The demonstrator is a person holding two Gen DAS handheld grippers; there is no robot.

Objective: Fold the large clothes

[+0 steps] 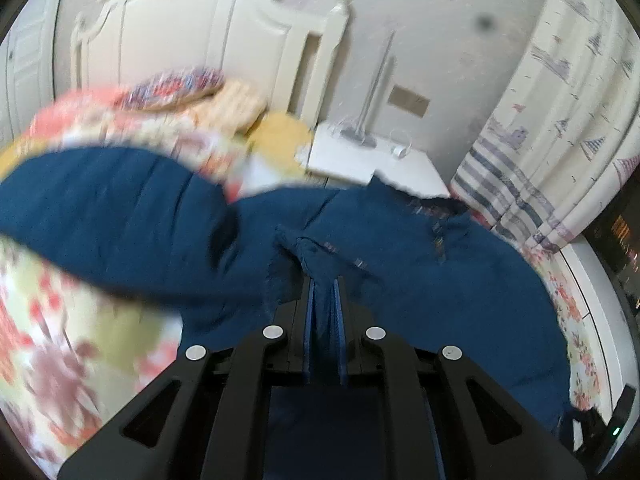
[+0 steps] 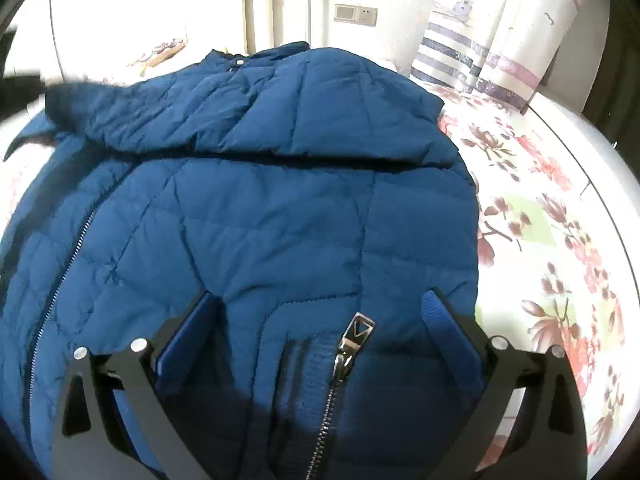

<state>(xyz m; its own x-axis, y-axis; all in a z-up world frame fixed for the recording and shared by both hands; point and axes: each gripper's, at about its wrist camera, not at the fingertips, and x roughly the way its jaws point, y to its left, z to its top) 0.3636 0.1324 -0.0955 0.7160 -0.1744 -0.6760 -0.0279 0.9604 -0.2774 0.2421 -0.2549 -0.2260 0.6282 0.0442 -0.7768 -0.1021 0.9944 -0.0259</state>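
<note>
A blue quilted jacket (image 2: 280,208) lies spread on a bed with a floral sheet (image 2: 540,240). My right gripper (image 2: 322,300) is open just above the jacket, its blue pads on either side of a silver zipper pull (image 2: 356,332). One sleeve (image 2: 168,116) is folded across the upper part. In the left wrist view my left gripper (image 1: 323,280) is shut on a bunched fold of the blue jacket (image 1: 420,264) and holds it lifted above the bed. The view is blurred by motion.
A white headboard (image 1: 180,28) and patterned pillows (image 1: 180,88) are at the far end. A white nightstand (image 1: 380,160) stands beside the bed. Striped curtains (image 1: 560,120) hang at the right. The bed's white edge (image 2: 592,184) runs along the right.
</note>
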